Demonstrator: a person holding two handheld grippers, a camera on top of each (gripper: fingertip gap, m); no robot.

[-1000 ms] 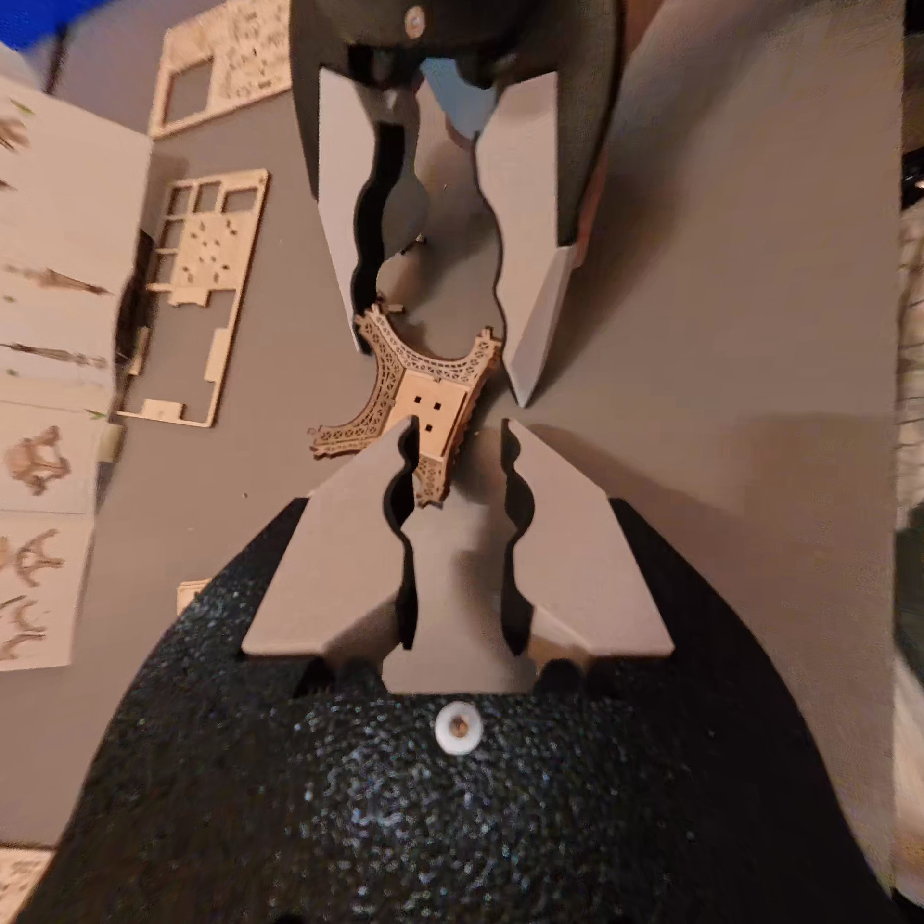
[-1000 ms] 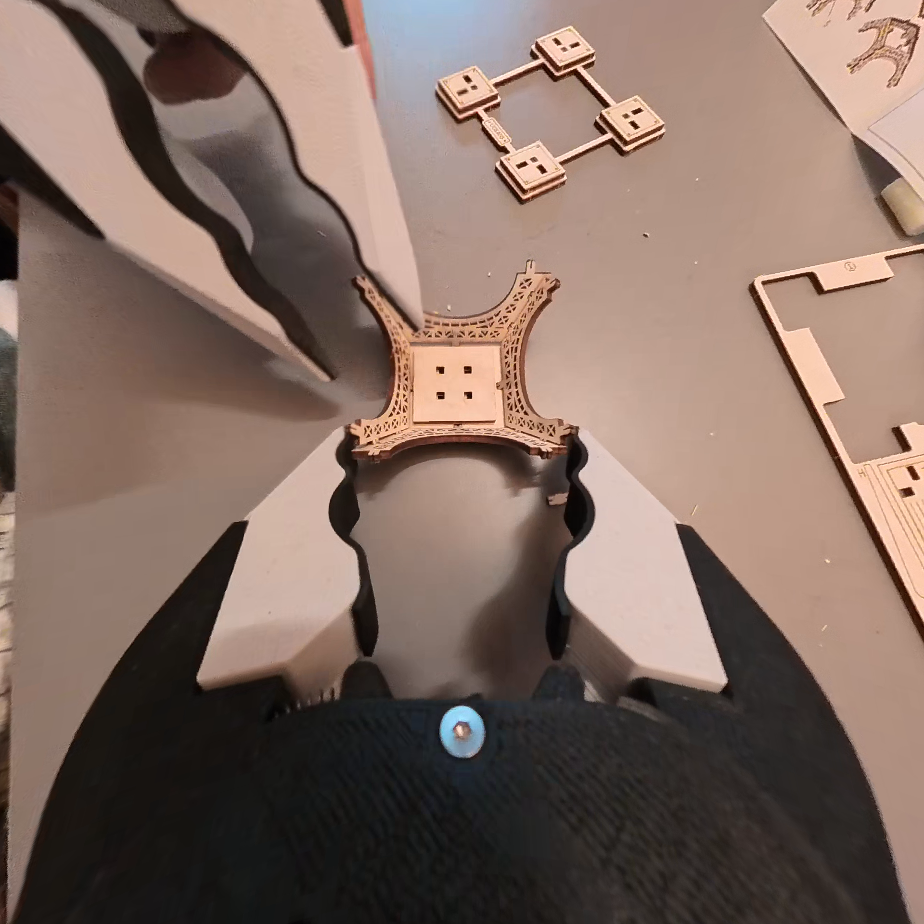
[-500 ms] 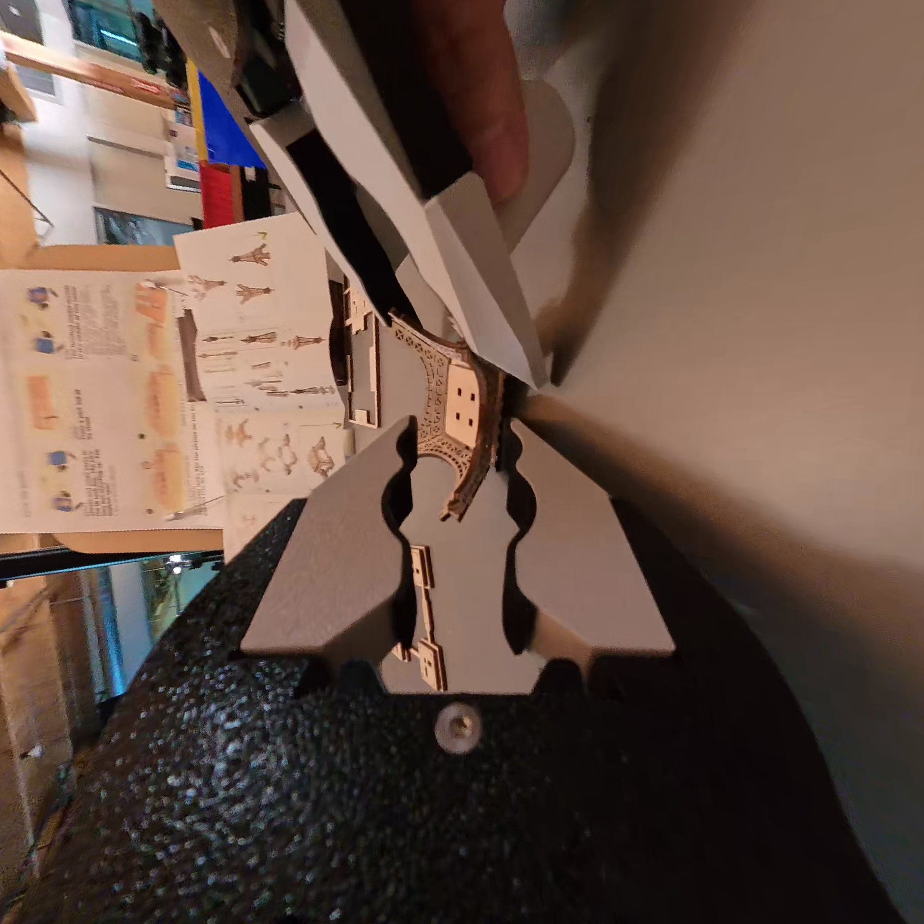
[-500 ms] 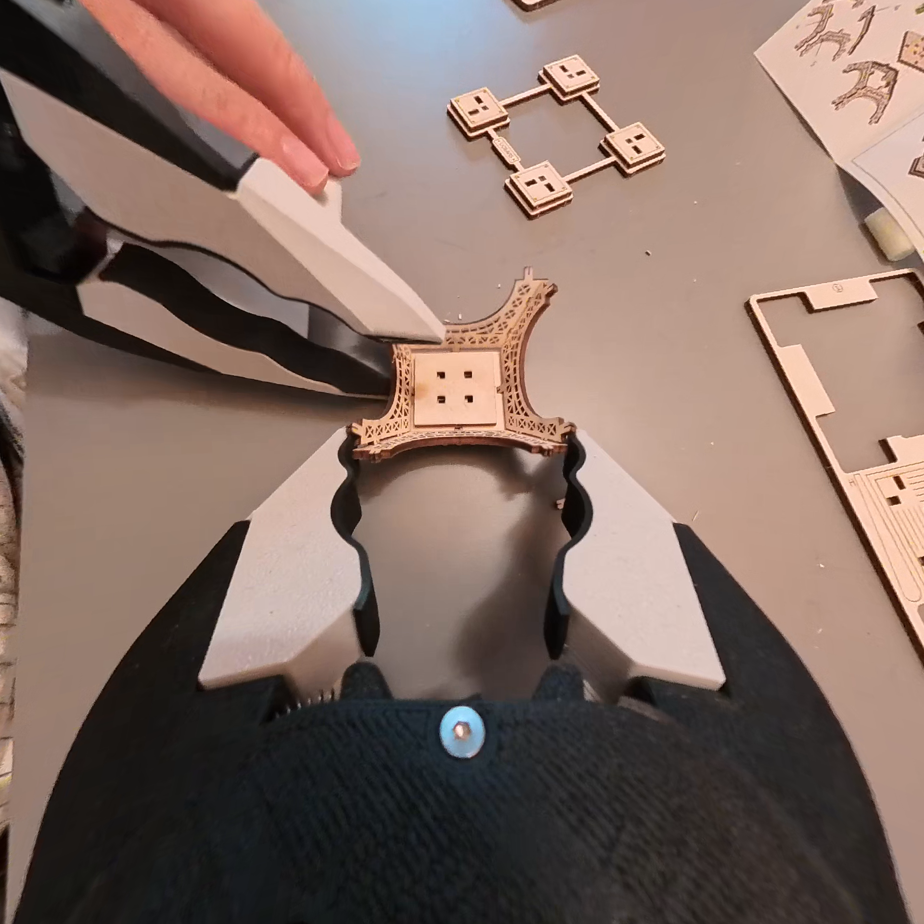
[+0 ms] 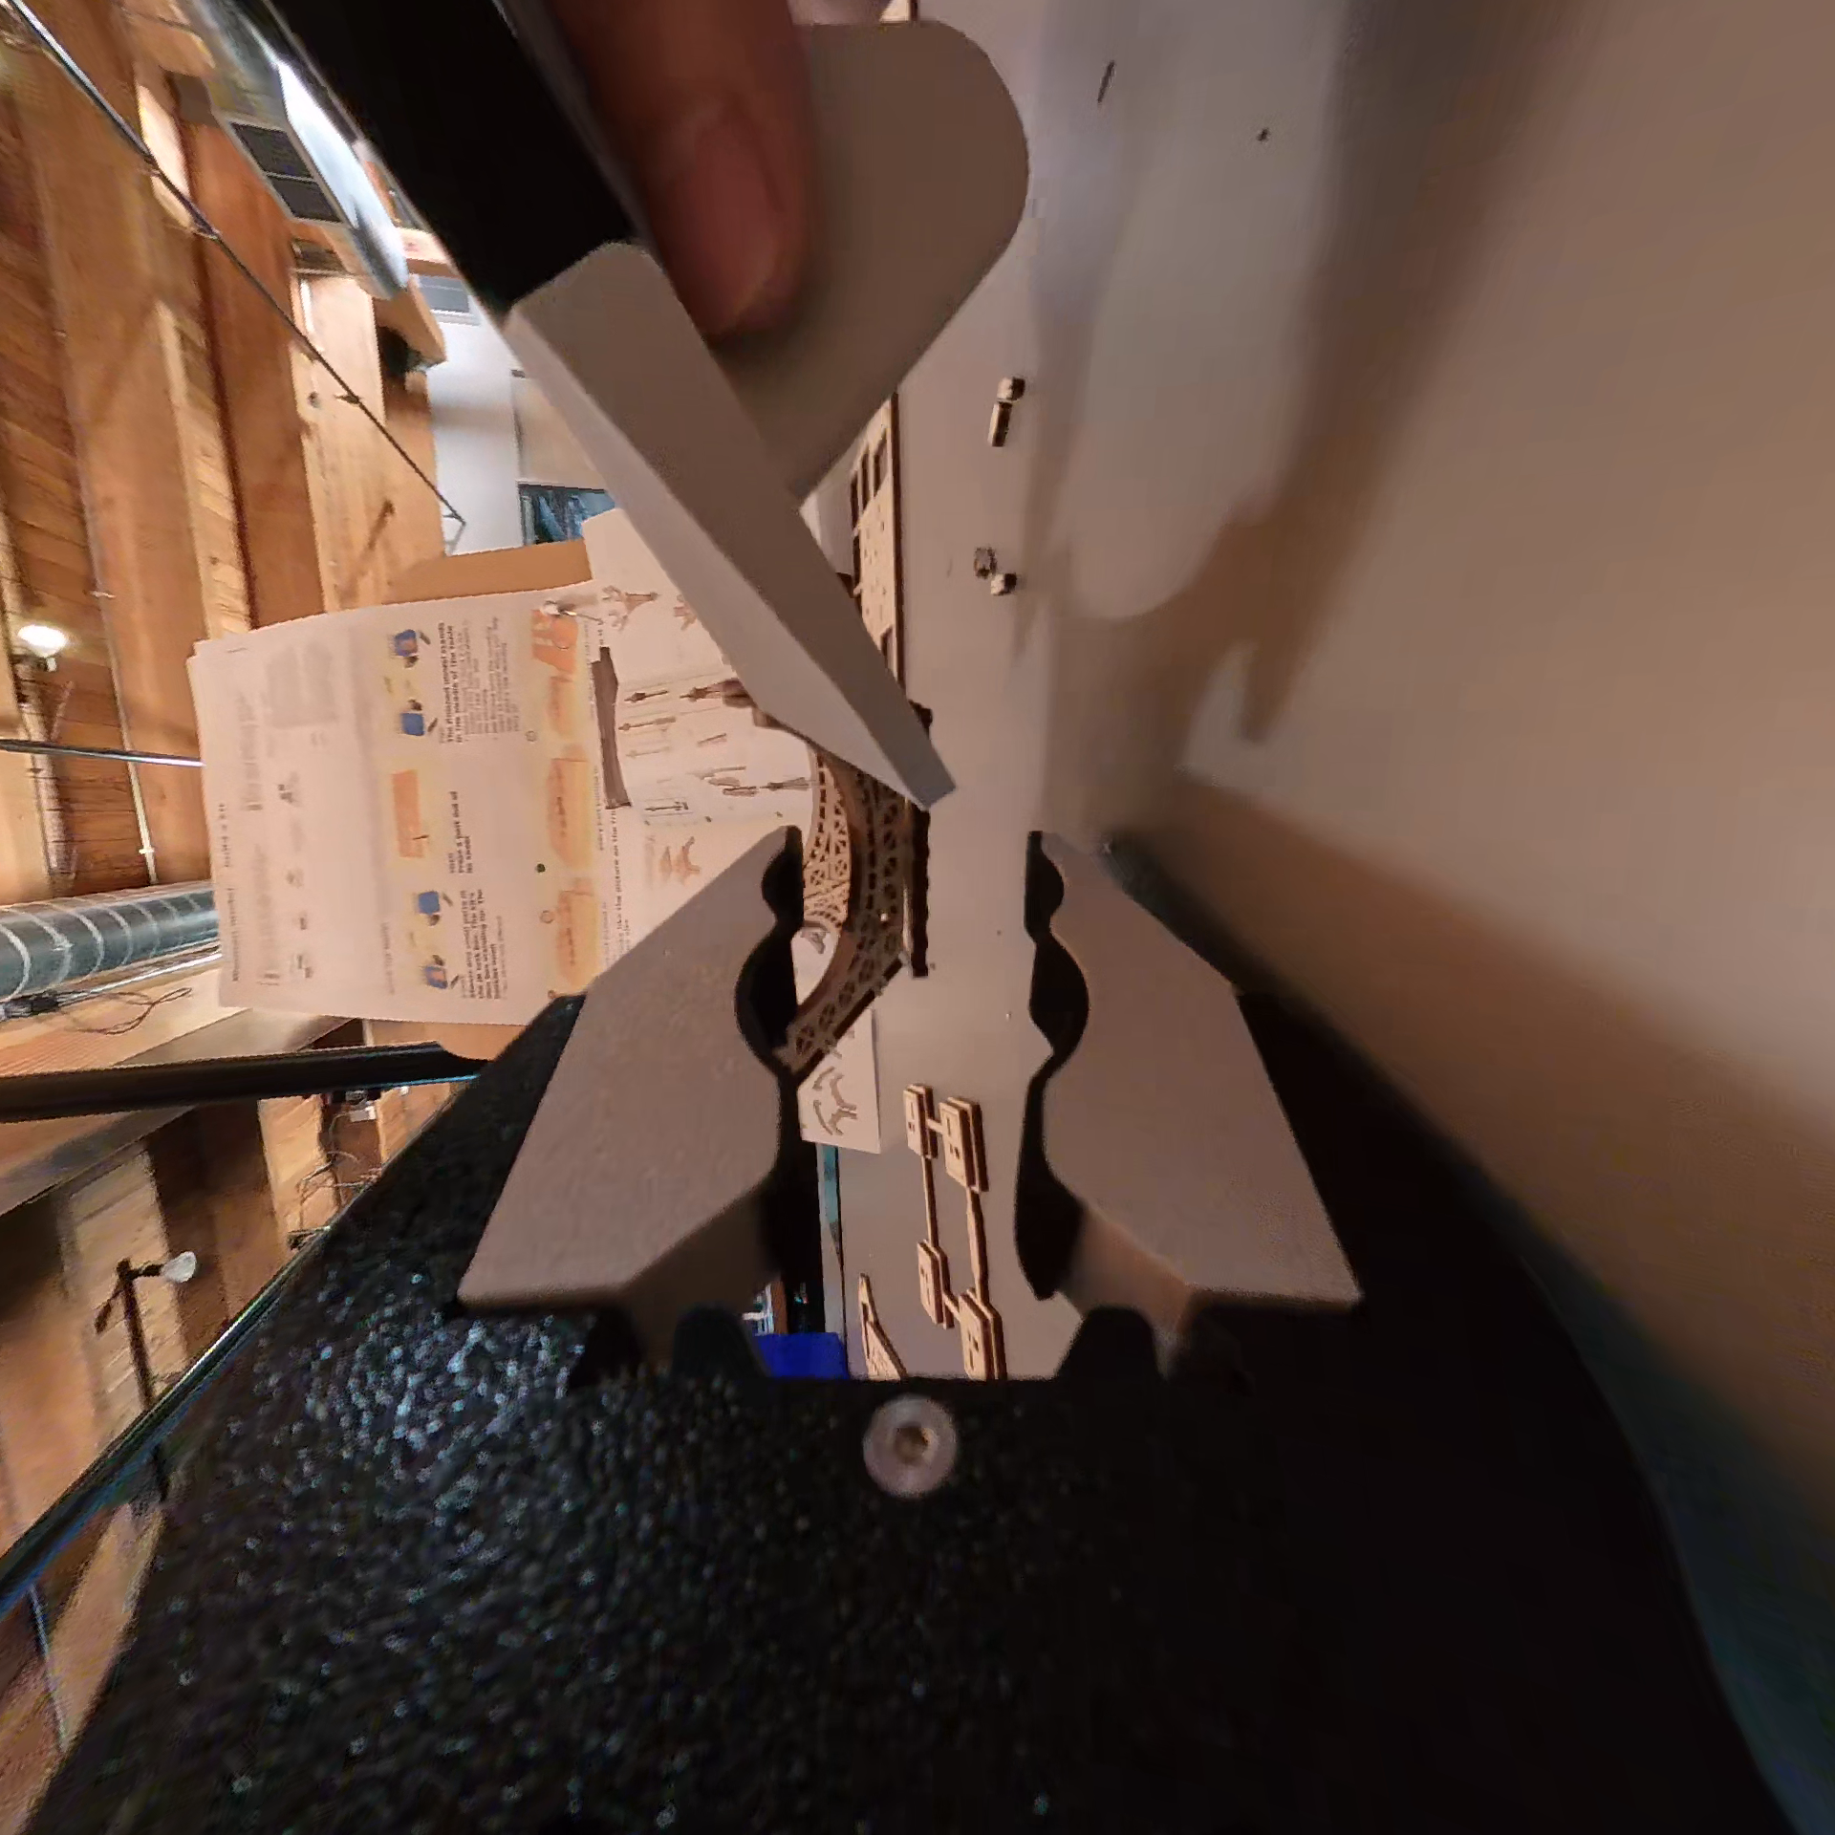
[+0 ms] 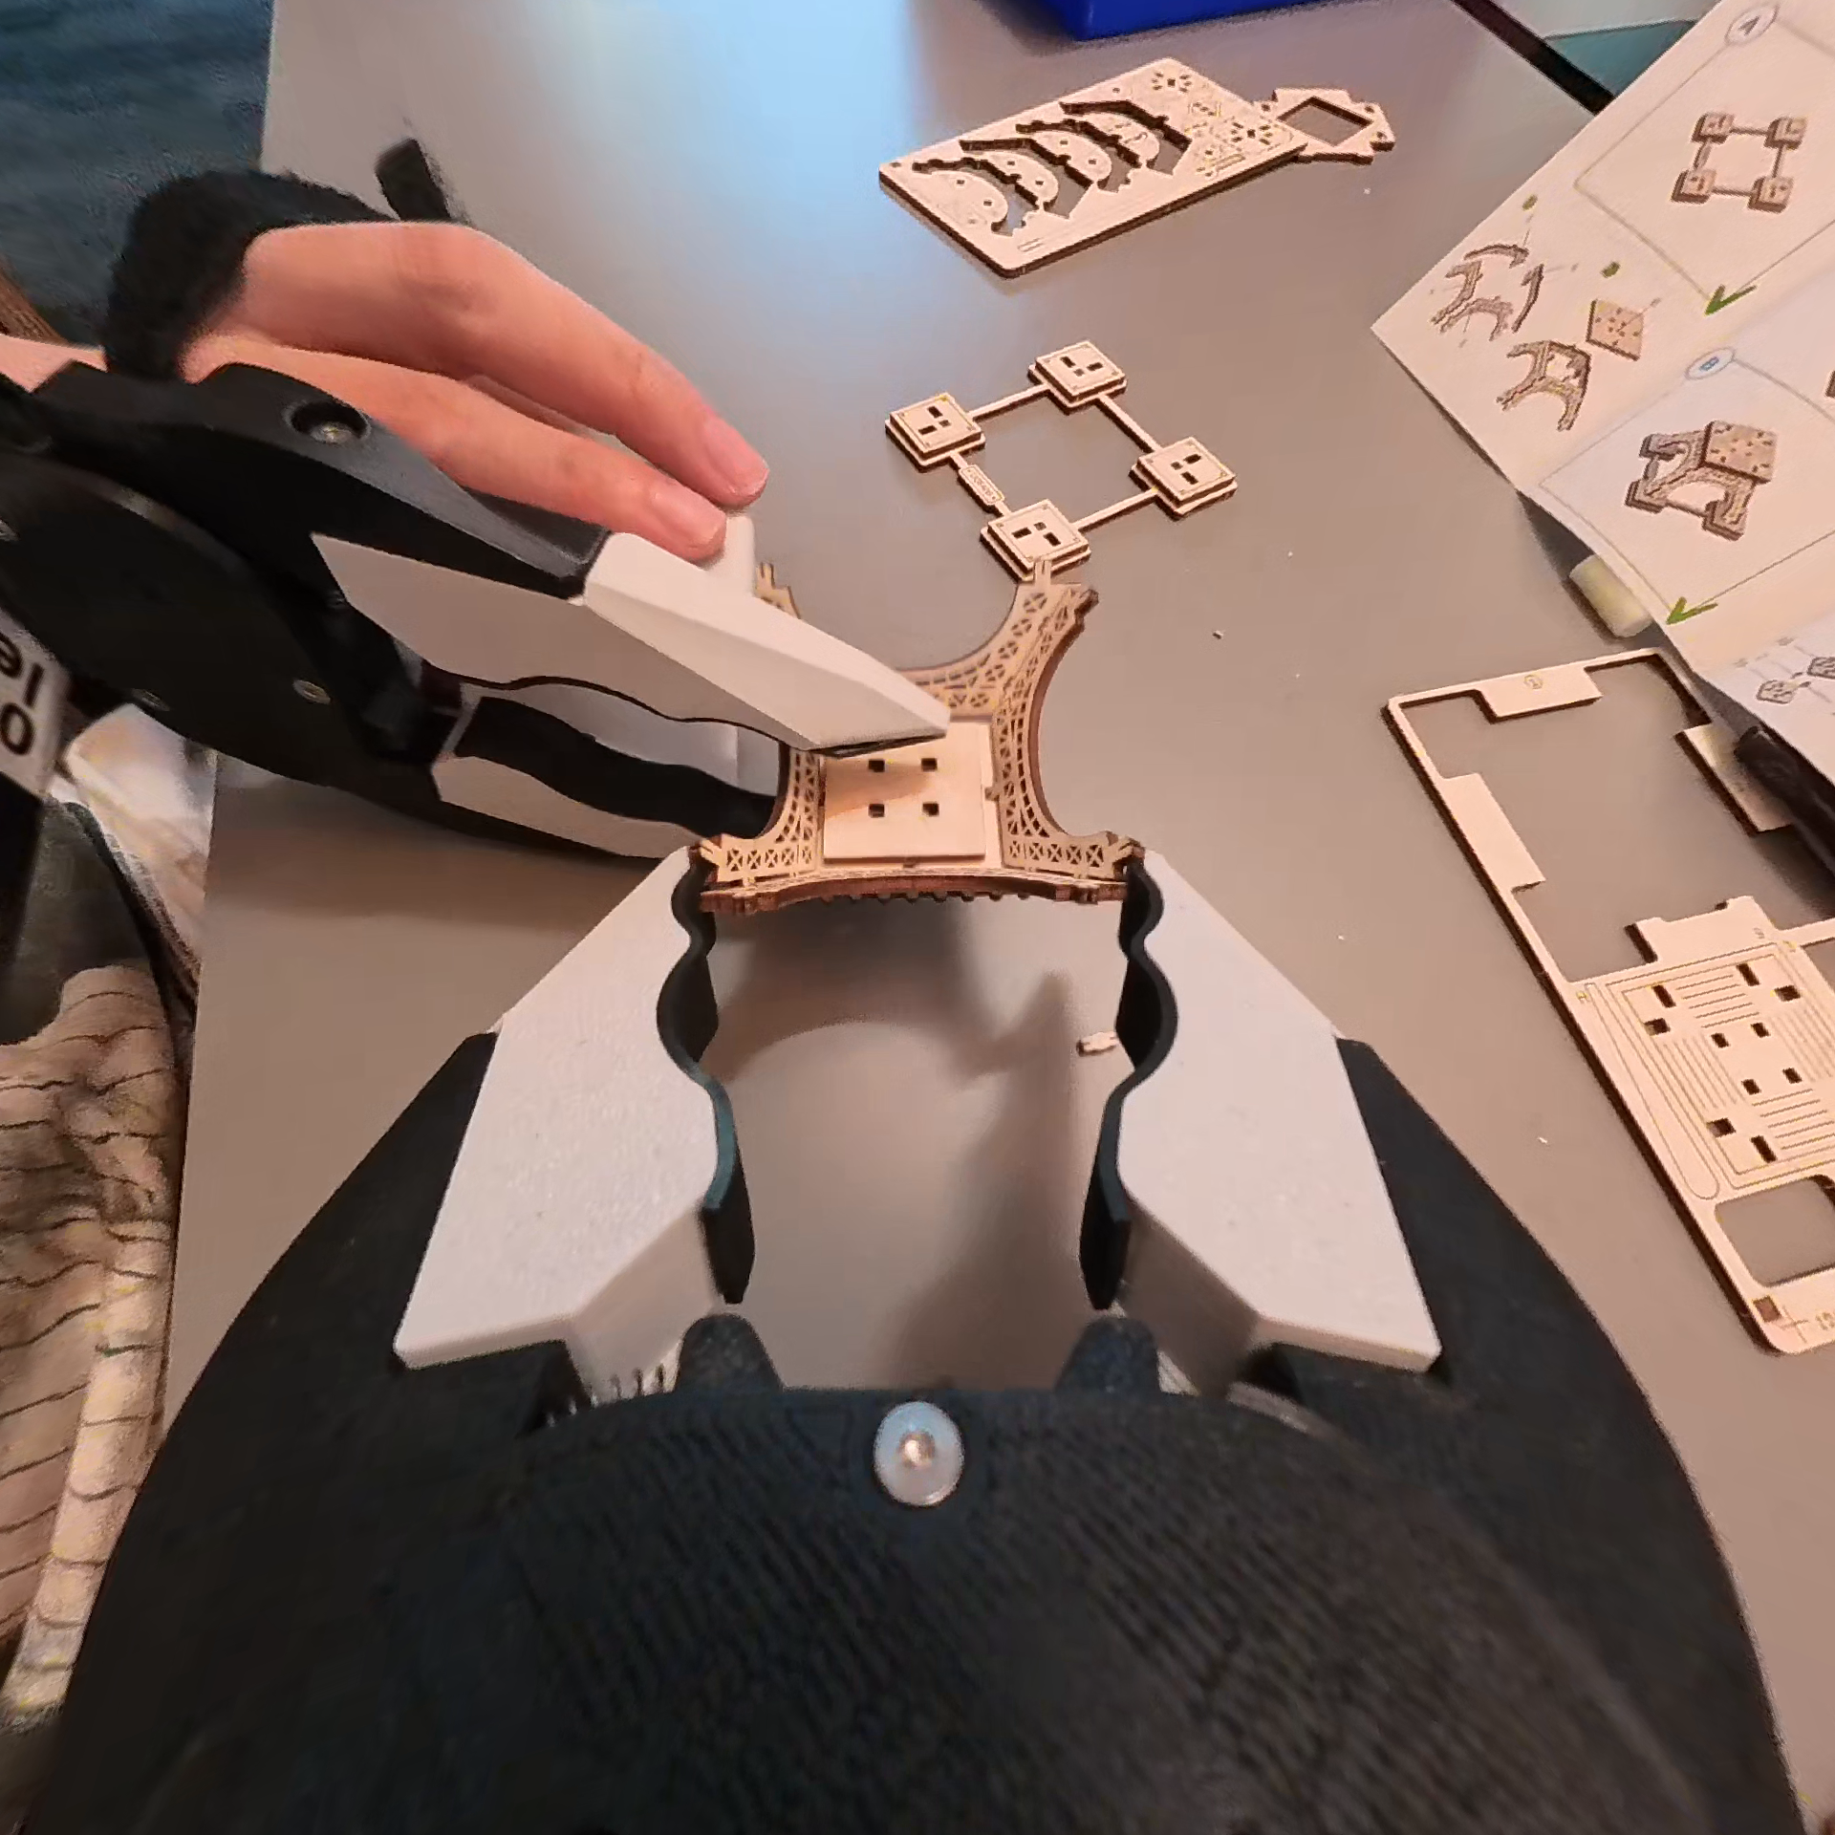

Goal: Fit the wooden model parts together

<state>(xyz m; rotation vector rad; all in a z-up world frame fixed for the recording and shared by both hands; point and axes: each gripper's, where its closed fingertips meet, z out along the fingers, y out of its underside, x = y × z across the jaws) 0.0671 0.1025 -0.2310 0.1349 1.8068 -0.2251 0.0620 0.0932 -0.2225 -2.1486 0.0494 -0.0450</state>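
The right gripper holds a wooden tower base above the grey bench, its jaws spread wide and clamped on two of the base's four lattice legs. The left gripper reaches in from the left, a person's hand along its body; its upper finger lies over the base's square top plate while the lower one sits beneath, though whether they pinch the wood cannot be told from either view. In the left wrist view, that gripper's jaws stand partly apart, with one curved leg of the base just inside the left finger. Beyond the base lies a frame of four small square pads, with a punched-out sheet of arched parts farther back. An instruction sheet and a second, largely emptied parts sheet lie on the right.
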